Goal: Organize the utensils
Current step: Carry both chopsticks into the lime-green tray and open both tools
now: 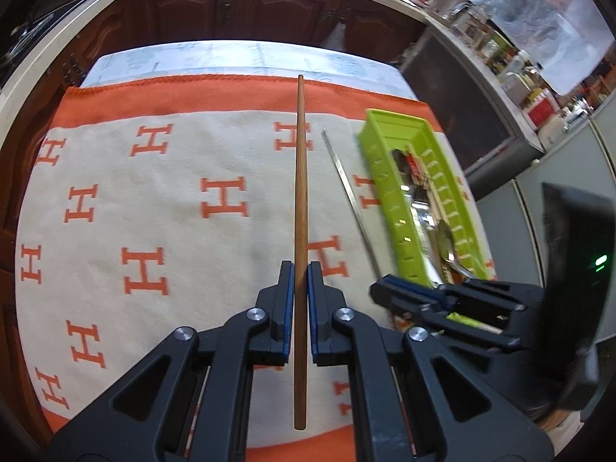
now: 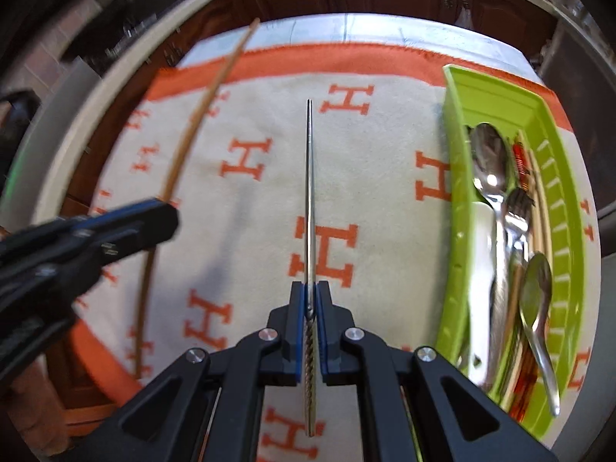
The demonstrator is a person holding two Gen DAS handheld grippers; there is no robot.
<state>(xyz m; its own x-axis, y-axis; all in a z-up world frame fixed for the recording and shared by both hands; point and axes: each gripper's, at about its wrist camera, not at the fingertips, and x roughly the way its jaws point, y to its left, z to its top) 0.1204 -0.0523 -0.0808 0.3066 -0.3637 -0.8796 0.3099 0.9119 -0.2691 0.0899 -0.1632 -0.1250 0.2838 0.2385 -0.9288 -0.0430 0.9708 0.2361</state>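
Note:
My left gripper (image 1: 300, 269) is shut on a long wooden chopstick (image 1: 300, 177), which points away over the cloth. In the right wrist view that same wooden chopstick (image 2: 200, 115) curves up the left side, held by the left gripper (image 2: 169, 217). My right gripper (image 2: 312, 288) is shut on a metal chopstick (image 2: 310, 192) with a twisted grip end. From the left wrist view the right gripper (image 1: 379, 288) shows at the lower right with the metal chopstick (image 1: 346, 184) running out of it. A lime green utensil tray (image 2: 454, 238) lies to the right, holding spoons (image 2: 489, 161), a fork and other chopsticks.
A beige cloth with orange H marks and an orange border (image 1: 173, 200) covers the table. Dark wooden cabinets (image 1: 238, 4) and a pale counter edge stand behind it. A cluttered shelf with jars and bottles (image 1: 512, 65) runs along the right. The green tray (image 1: 408, 177) sits near the table's right edge.

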